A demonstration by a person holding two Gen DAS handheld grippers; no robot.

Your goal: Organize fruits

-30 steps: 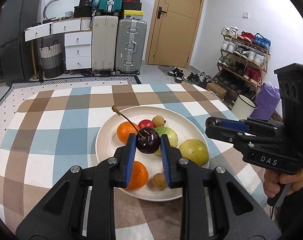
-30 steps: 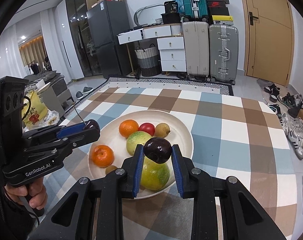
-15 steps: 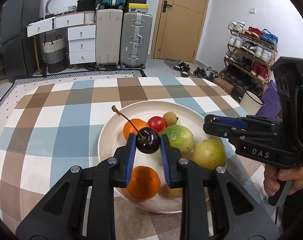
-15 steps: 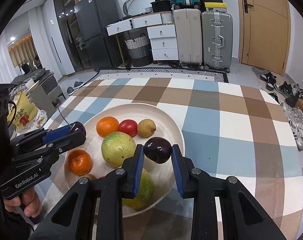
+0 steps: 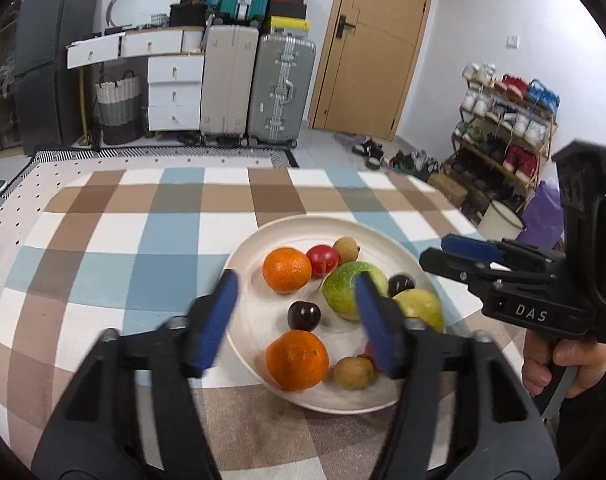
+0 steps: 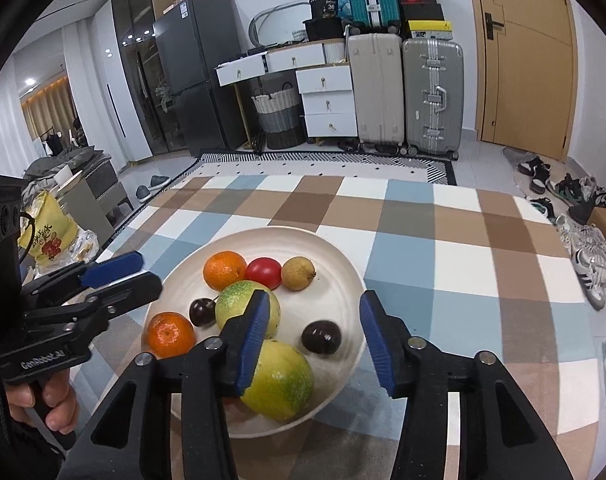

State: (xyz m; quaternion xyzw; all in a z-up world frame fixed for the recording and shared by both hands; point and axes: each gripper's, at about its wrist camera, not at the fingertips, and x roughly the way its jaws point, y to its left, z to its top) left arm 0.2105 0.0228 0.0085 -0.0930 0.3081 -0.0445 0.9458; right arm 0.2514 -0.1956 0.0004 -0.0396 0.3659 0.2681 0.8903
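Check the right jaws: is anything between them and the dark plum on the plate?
Nothing visible. The right gripper is opening its jaws, and the dark plum lies free on the plate between them. The nearest fruit, a green-yellow one, sits beside the left jaw.

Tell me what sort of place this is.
Most likely a lived-in home, an entry or living area. A shoe rack full of shoes stands by the wooden door, suitcases line the wall, and a fridge stands nearby.
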